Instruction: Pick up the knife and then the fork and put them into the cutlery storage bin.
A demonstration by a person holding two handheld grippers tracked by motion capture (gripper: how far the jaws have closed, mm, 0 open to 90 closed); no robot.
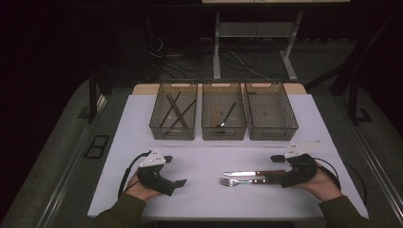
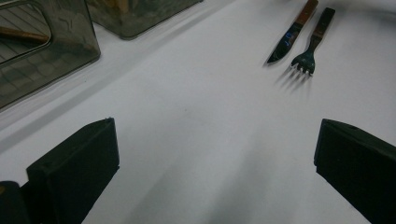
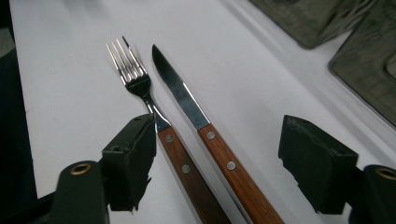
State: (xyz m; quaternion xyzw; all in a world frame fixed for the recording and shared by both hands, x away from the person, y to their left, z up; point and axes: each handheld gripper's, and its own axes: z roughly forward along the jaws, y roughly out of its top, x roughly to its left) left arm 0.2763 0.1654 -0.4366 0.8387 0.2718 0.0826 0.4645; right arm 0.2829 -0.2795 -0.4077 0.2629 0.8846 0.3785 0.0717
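A knife (image 1: 247, 173) and a fork (image 1: 237, 181), both with wooden handles, lie side by side on the white table (image 1: 204, 199), blades and tines pointing left. My right gripper (image 1: 275, 168) sits low at their handle ends. In the right gripper view its jaws (image 3: 222, 140) straddle both handles: one jaw is beside the fork (image 3: 140, 86) handle, the other stands well off the knife (image 3: 182, 95), so it is open. My left gripper (image 1: 175, 171) rests at the left, open and holding nothing (image 2: 219, 140), facing the knife (image 2: 292, 35) and fork (image 2: 310, 46).
Three clear bins stand in a row at the back. The left bin (image 1: 173, 134) holds long sticks, the middle bin (image 1: 224, 135) holds a spoon-like utensil, and the right bin (image 1: 272, 134) looks bare. Bare table lies between the grippers and the bins.
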